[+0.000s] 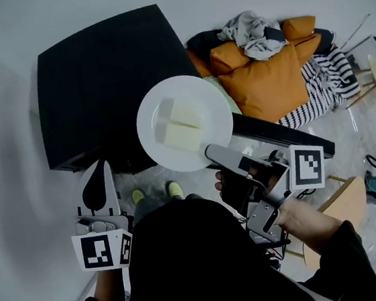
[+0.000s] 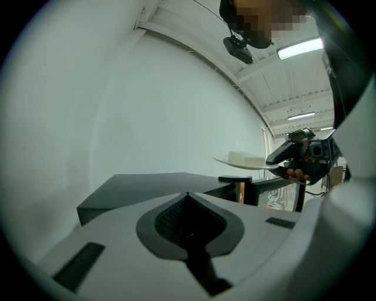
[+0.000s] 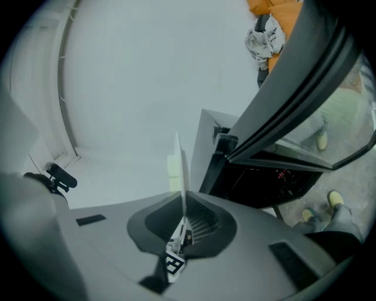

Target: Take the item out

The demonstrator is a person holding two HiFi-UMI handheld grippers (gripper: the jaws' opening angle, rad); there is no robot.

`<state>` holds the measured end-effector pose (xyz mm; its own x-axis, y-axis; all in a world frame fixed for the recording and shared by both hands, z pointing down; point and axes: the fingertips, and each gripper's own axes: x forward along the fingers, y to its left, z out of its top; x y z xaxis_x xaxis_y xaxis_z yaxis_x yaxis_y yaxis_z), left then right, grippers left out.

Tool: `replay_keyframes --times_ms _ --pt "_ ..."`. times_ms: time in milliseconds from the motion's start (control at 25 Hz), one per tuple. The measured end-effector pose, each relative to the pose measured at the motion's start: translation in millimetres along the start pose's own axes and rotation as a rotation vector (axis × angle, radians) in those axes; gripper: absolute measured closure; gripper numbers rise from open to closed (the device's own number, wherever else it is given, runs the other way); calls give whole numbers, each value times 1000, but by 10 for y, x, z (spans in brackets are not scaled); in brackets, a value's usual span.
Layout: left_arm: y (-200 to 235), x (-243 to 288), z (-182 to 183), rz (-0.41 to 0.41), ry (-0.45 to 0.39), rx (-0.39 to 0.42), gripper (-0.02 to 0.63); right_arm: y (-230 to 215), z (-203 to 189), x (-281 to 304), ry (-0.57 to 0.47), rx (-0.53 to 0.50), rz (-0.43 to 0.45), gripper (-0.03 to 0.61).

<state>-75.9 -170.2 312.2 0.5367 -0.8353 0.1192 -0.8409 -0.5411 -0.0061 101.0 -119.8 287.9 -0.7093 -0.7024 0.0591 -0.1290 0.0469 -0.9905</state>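
Plate (image 1: pixel 185 123) with two pale blocks (image 1: pixel 180 126) hangs above the black oven's (image 1: pixel 100 89) open door, my right gripper (image 1: pixel 210 153) clamped on its near rim. In the left gripper view, my left gripper (image 2: pixel 188 195) is closed on nothing. In the right gripper view, only the thin rim sits between the jaws, so I judge that any tilt could slide the blocks off or twist the plate loose.

Grippers as I hold them.
My left gripper (image 1: pixel 96 188) points level, jaws together and empty; my right gripper (image 1: pixel 212 153), also level, is clamped on the plate (image 1: pixel 168 91) rim, my right hand (image 1: pixel 295 216) gripping its handle behind.
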Motion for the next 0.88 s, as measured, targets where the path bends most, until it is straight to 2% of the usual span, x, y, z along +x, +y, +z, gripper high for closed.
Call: replay_keyframes --times_ms 200,880 --pt "-55 109 86 -14 -3 -2 606 3 70 -5 5 -16 -15 558" --pt "12 -58 220 13 7 -2 606 98 -50 51 30 1 -20 558"
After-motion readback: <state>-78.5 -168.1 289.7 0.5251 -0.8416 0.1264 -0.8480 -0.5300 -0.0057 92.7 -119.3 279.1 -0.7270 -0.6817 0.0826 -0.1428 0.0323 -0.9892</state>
